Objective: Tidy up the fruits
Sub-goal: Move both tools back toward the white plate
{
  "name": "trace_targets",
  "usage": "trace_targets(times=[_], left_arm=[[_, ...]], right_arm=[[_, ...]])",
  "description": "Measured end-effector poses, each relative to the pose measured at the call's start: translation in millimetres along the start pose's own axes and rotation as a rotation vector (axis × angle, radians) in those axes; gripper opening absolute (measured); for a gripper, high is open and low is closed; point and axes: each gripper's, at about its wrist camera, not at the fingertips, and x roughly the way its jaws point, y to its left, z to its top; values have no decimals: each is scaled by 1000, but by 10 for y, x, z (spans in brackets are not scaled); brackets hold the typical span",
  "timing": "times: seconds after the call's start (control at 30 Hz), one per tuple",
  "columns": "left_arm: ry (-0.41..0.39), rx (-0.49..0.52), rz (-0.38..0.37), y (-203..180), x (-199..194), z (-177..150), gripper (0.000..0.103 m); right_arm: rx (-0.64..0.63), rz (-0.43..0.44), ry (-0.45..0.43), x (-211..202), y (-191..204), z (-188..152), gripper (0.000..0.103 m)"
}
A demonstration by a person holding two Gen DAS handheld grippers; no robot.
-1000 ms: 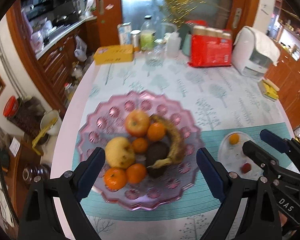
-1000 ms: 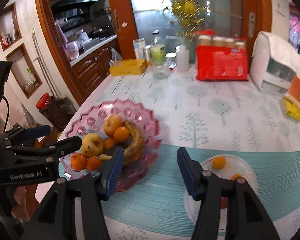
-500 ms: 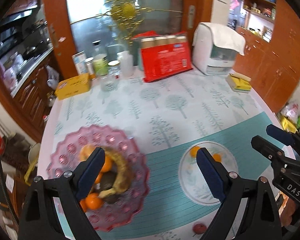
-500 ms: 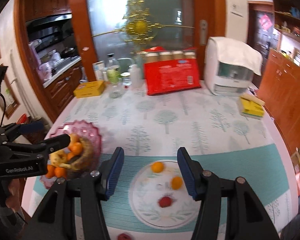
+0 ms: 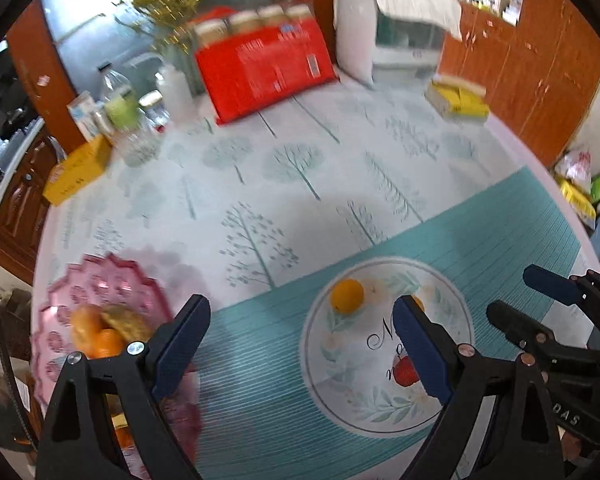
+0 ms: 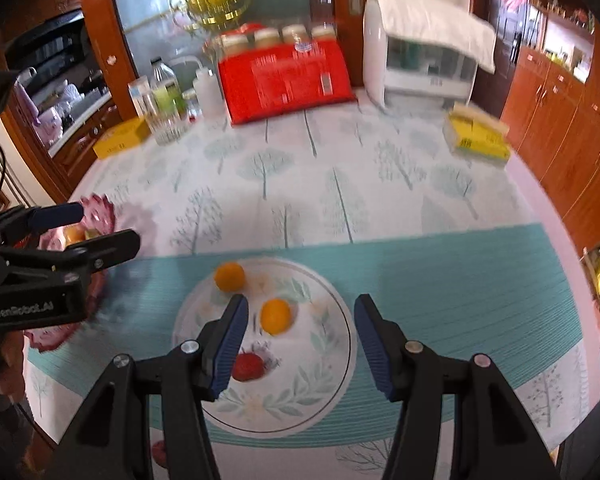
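1. Right wrist view, white plate [image 6: 332, 364]: round, leaf-patterned, lying on the teal mat [image 6: 460, 280]. It carries three loose fruits: a far orange [image 6: 229, 276] near the plate's far rim, a near orange [image 6: 275, 315] at mid-plate, and a small red fruit [image 6: 247, 367] toward the front left. All three lie apart from one another.
2. Right gripper [image 6: 298, 346]: jaws spread wide, holding nothing, poised over the white plate with the near orange lying ahead, between the finger lines. No contact with any fruit is visible.
3. Stray item: a second red fruit [image 6: 159, 453] lies off the plate, near the front edge of the table and partly hidden behind the right gripper's left finger.
4. Left wrist view, pink bowl [image 5: 100, 280]: scalloped, at the table's left edge, already holding several oranges and other fruit; the contents are blurred and partly hidden.
5. Left gripper [image 5: 300, 350]: jaws parted, empty, held above the teal mat between the pink bowl and the white plate.
6. Progress, as a judgement: most fruit appears to sit in the pink bowl; if that bowl is the collection point, four pieces remain to be moved. No pick is under way.
7. Likely next item: the near orange, being best lined up with the right gripper.
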Motion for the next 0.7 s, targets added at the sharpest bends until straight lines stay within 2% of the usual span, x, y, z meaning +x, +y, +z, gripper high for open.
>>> trace_targets(times=[0.13,0.3,0.47,0.6,0.67,0.7], left_arm=[[76,10,-15,-98,400,1,92],[133,28,-23,-162,744,16,92],[169,40,-41,-188,944,21,82],[195,40,-52,-182,1054,22,79],[205,39,-58,-179,1095,23,73],[212,38,-63,-176,1121,20,72]], right_arm=[[-3,38,65,305,-65,-77,56],[-13,102,125,608,-50,-99,56],[-27,148,174,885,29,-95,56],[-36,169,197,1047,80,-103,55],[-44,172,202,1099,99,-102,50],[-45,178,207,1126,104,-100,45]])
